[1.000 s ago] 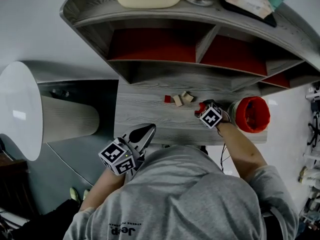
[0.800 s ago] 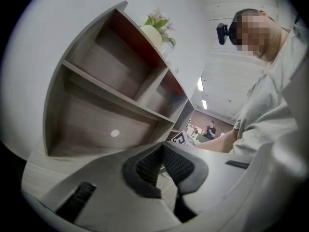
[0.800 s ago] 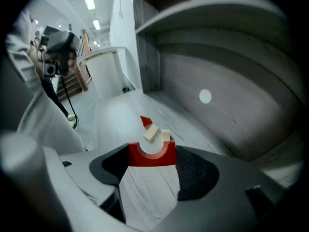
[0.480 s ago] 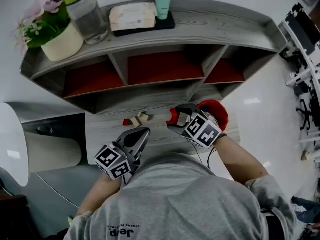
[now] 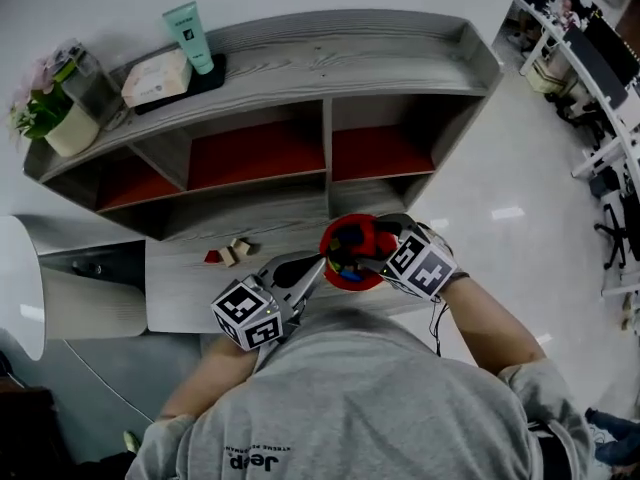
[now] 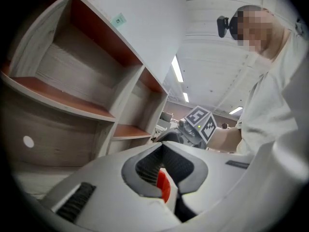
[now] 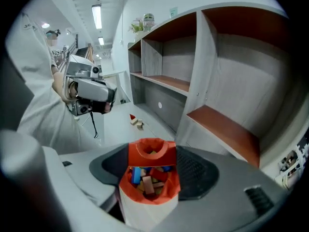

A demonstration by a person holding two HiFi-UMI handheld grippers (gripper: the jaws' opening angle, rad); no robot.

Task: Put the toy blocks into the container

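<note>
Right gripper had its fingers pinched on a red arch block, one finger on each flat side, arch opening facing the camera. The block hung right over the mouth of the red-rimmed container, which stood on the grey wood desk and was already piled with mixed coloured blocks close to the rim. Left gripper had its fingers pressed together on nothing. The red sliver under its tips looked like the container's rim, just beside them. Three loose blocks, one red and two plain wood, lay in a cluster on the desk well off to the left, below the shelf unit.

Risks, as judgement:
- With the pile that high, the arch could land on top, roll, and go over the rim if let go from too far up.
- Letting go off centre could bounce it off the rim.
- The left gripper's tip was close enough to knock the light-looking container over.
- The three loose blocks remained out.
</note>
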